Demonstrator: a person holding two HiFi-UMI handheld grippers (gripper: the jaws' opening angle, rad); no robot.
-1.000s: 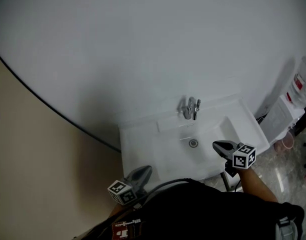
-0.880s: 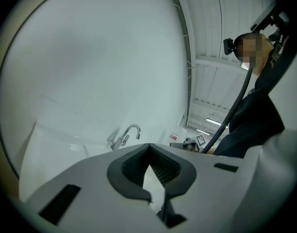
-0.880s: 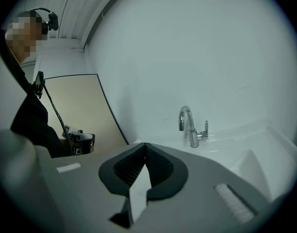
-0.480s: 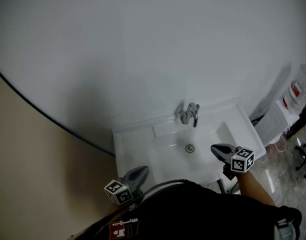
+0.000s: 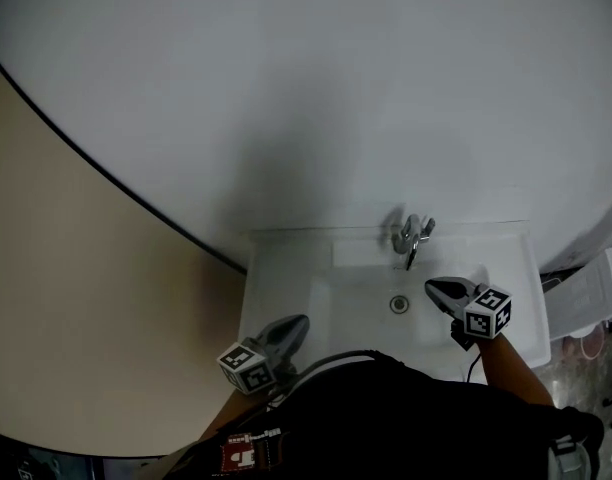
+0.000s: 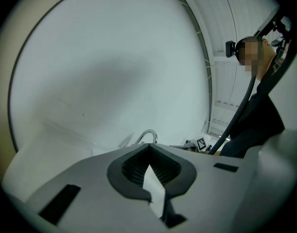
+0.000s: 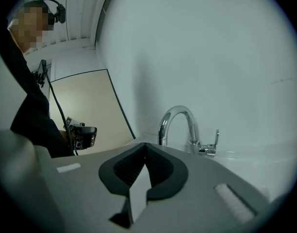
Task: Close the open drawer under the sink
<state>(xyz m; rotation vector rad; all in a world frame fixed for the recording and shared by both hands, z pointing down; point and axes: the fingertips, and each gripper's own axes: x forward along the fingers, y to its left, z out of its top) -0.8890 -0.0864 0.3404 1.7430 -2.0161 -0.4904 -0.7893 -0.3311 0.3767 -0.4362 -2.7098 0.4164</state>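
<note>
Drawer under the sink (image 5: 286,278) does not show in any view. It must be low down, below the sink's front edge, and the person's dark top (image 5: 406,418) covers that spot in the head view.

Both tools are up high, at the level of the sink's top. The left tongs (image 5: 296,323) are at the sink's front left corner. The right tongs (image 5: 436,288) are over the bowl of the sink, just beside the drain (image 5: 399,304) and in front of the tap (image 5: 411,236). Each pair of tongs is pressed together with nothing in it.

Here is what I think could go wrong. The person has to reach down to a drawer they cannot see right now, so the tongs could bump the sink's front edge on the way. A push on only one side of the drawer could make it go in crooked and stick. A hard push could make it slam. A wire (image 5: 336,360) hangs by the sink's front edge, and it could get caught in the gap as the drawer shuts.
</note>
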